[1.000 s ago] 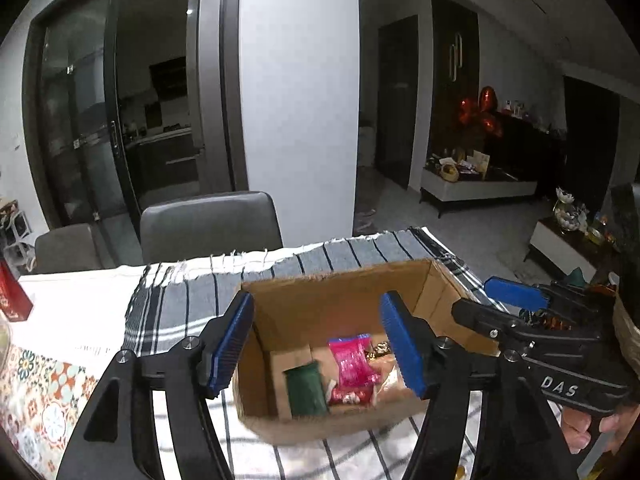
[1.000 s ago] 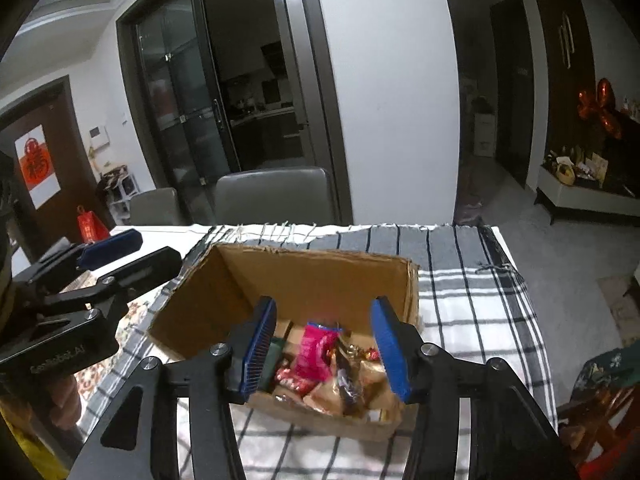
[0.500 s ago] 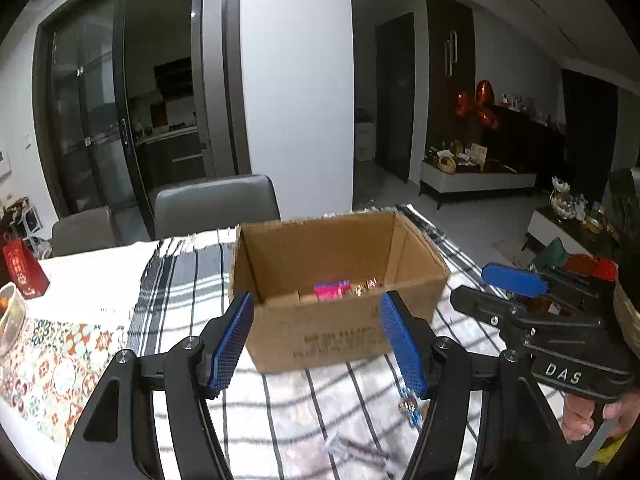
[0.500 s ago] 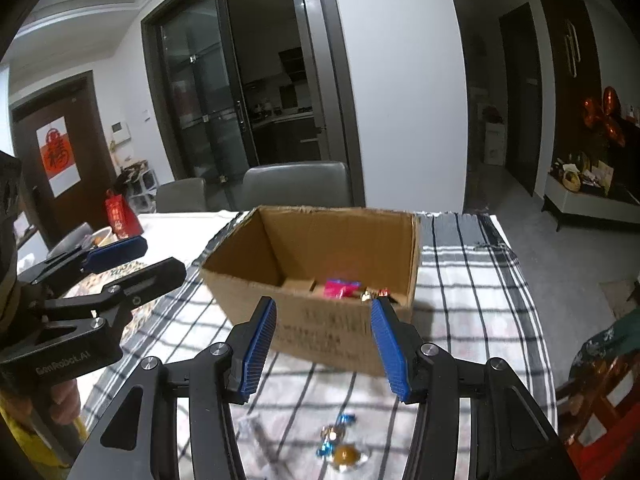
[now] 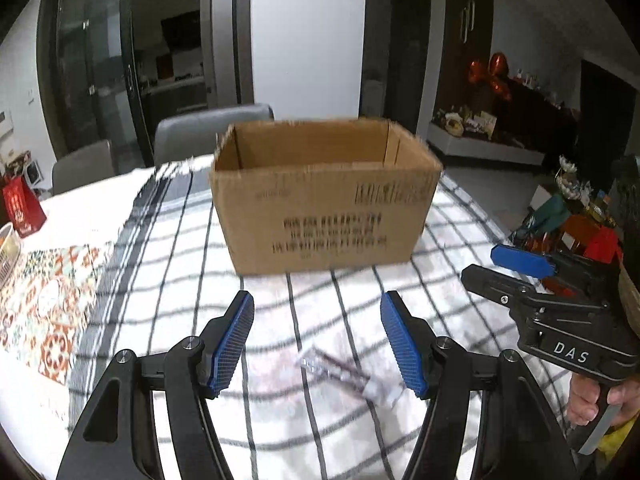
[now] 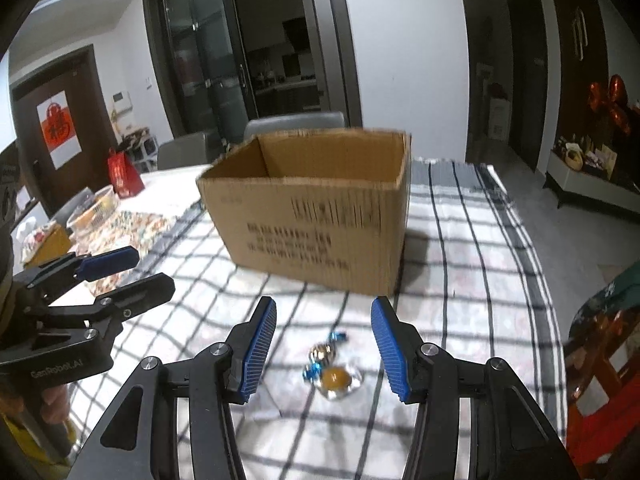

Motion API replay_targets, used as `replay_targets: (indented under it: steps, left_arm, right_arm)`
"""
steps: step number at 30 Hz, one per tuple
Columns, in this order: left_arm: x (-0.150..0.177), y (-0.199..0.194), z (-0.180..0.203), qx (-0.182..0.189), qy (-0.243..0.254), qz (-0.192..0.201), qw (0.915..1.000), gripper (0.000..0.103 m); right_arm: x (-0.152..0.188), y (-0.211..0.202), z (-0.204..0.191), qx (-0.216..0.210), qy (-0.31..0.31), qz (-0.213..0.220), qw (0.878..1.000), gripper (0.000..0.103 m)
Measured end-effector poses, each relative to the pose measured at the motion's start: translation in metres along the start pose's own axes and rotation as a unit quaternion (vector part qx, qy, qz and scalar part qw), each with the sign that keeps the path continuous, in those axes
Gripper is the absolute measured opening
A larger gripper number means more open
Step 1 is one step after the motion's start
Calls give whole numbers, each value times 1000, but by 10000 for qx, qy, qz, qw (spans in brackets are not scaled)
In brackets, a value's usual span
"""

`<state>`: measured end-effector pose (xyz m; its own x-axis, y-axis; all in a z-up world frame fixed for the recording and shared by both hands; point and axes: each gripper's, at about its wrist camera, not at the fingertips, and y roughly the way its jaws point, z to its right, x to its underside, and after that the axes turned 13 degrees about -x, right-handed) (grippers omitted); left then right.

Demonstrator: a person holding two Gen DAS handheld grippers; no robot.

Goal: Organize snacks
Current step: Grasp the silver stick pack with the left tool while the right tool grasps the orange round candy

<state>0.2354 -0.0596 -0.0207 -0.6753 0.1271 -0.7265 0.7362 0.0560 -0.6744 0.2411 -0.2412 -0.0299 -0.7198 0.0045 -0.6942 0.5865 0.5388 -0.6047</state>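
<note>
Grippers both agape, empty — left gripper (image 5: pixel 318 338) framing a clear-wrapped snack (image 5: pixel 348 372), right gripper (image 6: pixel 323 344) framing foil candies (image 6: pixel 330 364), cardboard box (image 5: pixel 324 196) waiting beyond.

Both grippers are angled down and forward, side by side. The left gripper (image 5: pixel 317 340) has its blue pads spread apart with nothing pinched between them. Same deal with the right gripper (image 6: pixel 323 347), jaws parted a bit narrower, nothing gripped. In the left wrist view a hand (image 5: pixel 600 398) wraps the right gripper's handle; in the right wrist view fingers (image 6: pixel 54 402) curl around the left gripper's handle.
</note>
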Motion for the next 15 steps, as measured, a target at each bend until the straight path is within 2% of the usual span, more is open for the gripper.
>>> replay_targets:
  steps: [15]
  left_arm:
    - [47,44,22,196,-96,-882,9959,64]
  right_arm:
    - [54,40,23,-349,190,-760,9963,50]
